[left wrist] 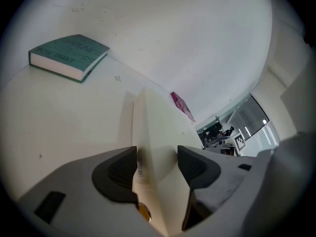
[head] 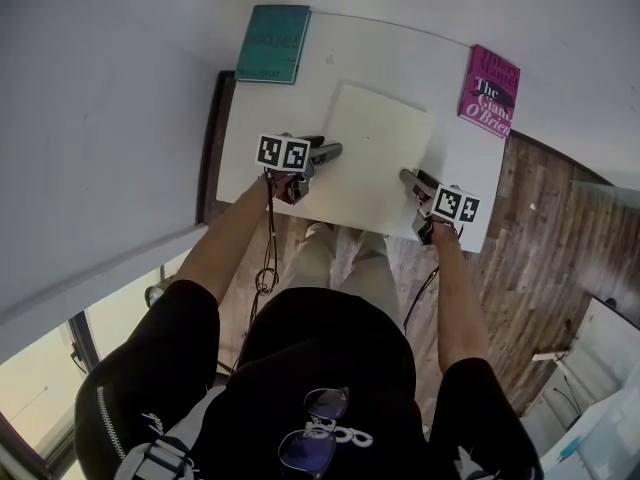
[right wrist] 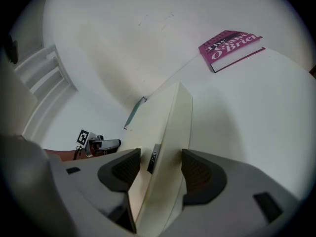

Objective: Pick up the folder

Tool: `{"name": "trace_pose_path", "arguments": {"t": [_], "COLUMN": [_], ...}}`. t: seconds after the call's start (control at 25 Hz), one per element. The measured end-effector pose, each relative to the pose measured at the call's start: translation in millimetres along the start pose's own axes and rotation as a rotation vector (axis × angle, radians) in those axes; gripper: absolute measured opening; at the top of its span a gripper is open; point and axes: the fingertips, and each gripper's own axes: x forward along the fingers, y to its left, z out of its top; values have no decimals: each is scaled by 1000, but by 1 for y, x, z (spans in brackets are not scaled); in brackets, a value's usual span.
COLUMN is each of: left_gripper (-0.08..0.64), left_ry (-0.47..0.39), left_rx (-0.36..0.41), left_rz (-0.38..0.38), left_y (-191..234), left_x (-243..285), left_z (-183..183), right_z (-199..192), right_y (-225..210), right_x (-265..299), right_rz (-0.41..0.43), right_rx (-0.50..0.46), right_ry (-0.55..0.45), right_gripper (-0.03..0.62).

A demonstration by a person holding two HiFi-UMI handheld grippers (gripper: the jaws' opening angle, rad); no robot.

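The folder [head: 375,153], cream and flat, sits mid-table [head: 245,158] in the head view. Its long axis runs away from the person. The left gripper [head: 328,152] is at its left edge and the right gripper [head: 408,178] at its right edge, so both are equally near. A teal book [head: 273,43] and a pink book [head: 489,90] lie well apart from it at the far corners. From this height I cannot tell whether the folder is clear of the table.

In the left gripper view the folder [left wrist: 157,132] runs straight out between the jaws, seen almost edge-on. The jaws are narrowed onto it, with one pad on a small printed label. The teal book [left wrist: 69,57] lies beyond, to the left. A shadow beside the folder hints that this edge is raised.

In the right gripper view the folder [right wrist: 170,132] fills the gap between the jaws, which are closed against both faces. The left gripper [right wrist: 101,144] shows past its far edge, and the pink book [right wrist: 231,47] lies upper right. The underside of the folder is hidden in every view.
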Motion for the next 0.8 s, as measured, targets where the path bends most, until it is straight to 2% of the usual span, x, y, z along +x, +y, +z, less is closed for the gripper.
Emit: {"name": "trace_pose_path", "arguments": {"t": [0.32,0.8], "left_gripper": [265,265], "left_ry": [89,65], "left_rx": [8,-5], "left_rz": [59,84], "left_y": [3,2], "left_x": [1,-1], "left_z": [-2,-3], "right_z": [-2,-3], "right_y": [1,3], "right_x": [3,3], "right_rz": [-4,-12], "right_rx": [-10,-6], "right_ry": [48,65], "right_gripper": [258,255]}}
